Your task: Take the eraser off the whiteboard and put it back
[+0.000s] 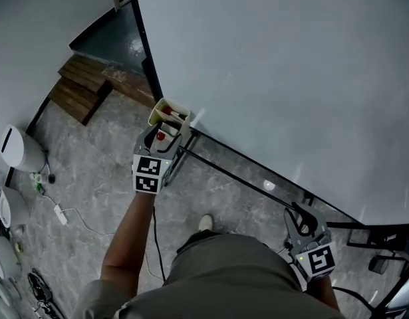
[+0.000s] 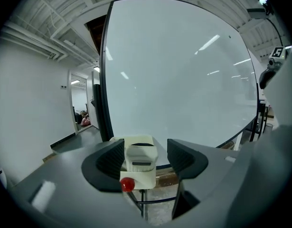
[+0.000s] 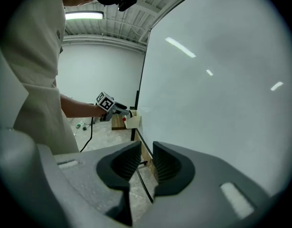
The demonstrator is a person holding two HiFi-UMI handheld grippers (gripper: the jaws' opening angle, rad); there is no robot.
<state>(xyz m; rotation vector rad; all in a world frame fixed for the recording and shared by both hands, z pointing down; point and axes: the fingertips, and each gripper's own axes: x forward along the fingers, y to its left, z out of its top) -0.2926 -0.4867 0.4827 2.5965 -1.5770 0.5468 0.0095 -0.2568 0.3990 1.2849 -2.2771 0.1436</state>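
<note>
The large whiteboard (image 1: pixel 277 78) stands on a black frame. At its lower left corner is a cream eraser block (image 1: pixel 171 111) with a red knob. My left gripper (image 1: pixel 169 121) reaches that corner. In the left gripper view the eraser (image 2: pixel 140 165) sits between the wide-spread jaws of the left gripper (image 2: pixel 146 158), with a clear gap on the right side. My right gripper (image 1: pixel 302 219) hangs low near the board's bottom right. Its jaws (image 3: pixel 145 163) stand a narrow slit apart with nothing between them. The right gripper view shows the eraser (image 3: pixel 132 122) far off, at the left gripper.
A black rail (image 1: pixel 244 178) runs under the board's lower edge. Wooden steps (image 1: pixel 81 88) lie on the floor to the left, with a white device (image 1: pixel 18 148) and loose cables (image 1: pixel 64 214) nearer. A doorway (image 2: pixel 79 110) opens left of the board.
</note>
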